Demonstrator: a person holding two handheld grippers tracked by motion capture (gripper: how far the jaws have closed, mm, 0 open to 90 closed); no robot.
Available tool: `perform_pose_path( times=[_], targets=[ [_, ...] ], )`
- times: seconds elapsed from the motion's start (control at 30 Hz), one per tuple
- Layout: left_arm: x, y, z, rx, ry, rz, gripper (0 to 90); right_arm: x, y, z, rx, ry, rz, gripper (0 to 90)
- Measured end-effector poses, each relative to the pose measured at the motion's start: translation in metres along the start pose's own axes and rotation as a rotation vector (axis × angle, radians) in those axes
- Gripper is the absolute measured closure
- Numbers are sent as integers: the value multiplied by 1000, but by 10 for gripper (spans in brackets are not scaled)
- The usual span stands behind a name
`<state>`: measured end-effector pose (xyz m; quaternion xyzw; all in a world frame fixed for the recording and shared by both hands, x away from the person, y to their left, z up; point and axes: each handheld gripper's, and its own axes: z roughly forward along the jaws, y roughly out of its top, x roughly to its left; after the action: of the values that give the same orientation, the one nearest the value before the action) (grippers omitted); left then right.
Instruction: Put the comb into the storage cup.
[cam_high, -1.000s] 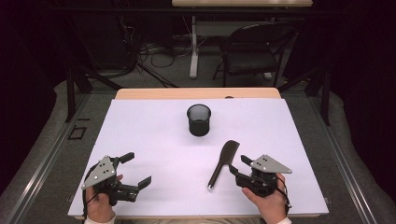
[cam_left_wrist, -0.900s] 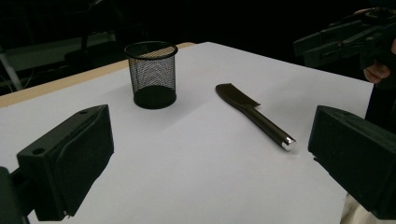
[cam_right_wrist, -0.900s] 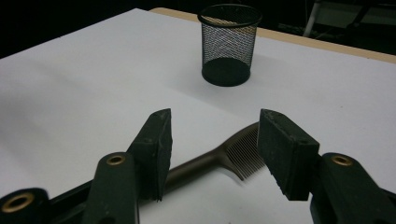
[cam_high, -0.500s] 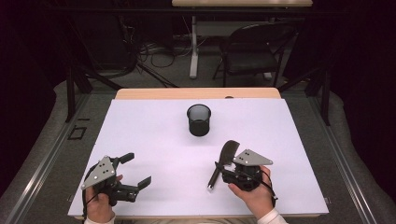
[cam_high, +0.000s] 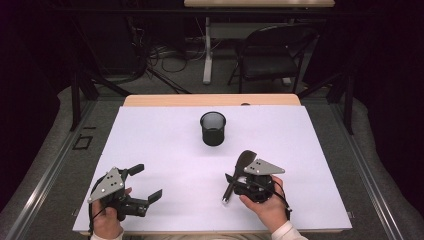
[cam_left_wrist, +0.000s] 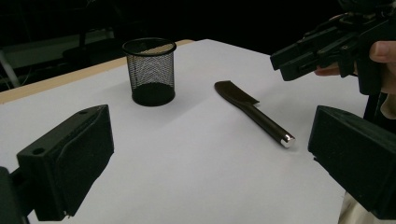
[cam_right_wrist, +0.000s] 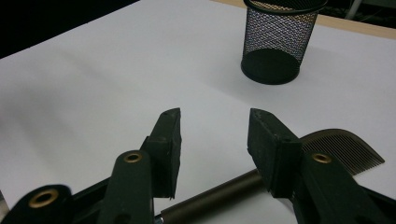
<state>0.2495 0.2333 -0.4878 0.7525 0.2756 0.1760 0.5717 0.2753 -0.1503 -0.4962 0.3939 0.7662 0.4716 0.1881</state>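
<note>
Where the comb (cam_high: 243, 161) lies flat on the tabletop (cam_high: 165, 145) short of the mesh cup (cam_high: 213, 128), straddles its handle with right tool (cam_right_wrist: 215, 126), jaws just closing for a pickup, not yet gripping; rests left tool (cam_high: 147, 182) released, aside.

Lighting: bright and even on the white table sheet (cam_high: 165, 150); room beyond it dim to near black, upper third and side edges of the high view.

Shadows: soft and faint; short one at the foot of the mesh pen cup (cam_high: 213, 128).

Glare: small highlight on the metal end of the comb handle (cam_left_wrist: 287, 140), left gripper view.

Focus: near jaws soft at the bottom of both gripper views; cup sharp.

Distortion: none marked.
</note>
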Motion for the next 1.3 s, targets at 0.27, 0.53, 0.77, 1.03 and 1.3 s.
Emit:
perform_pose_path(
  times=[0.27,0.53,0.77,1.03,1.3],
  targets=[
    [1,-1,1,3,-9,-4,3,0,-4,12,38,10,13,586],
    [2,-1,0,4,0,-8,3,3,-12,23,89,28,17,683],
    [2,-2,2,3,-9,-10,3,1,-18,31,136,29,28,807],
    [2,-3,2,8,-10,-12,3,0,-22,40,178,26,20,878],
    [3,-3,3,12,-13,-12,3,1,-26,46,210,28,12,900]
  ],
)
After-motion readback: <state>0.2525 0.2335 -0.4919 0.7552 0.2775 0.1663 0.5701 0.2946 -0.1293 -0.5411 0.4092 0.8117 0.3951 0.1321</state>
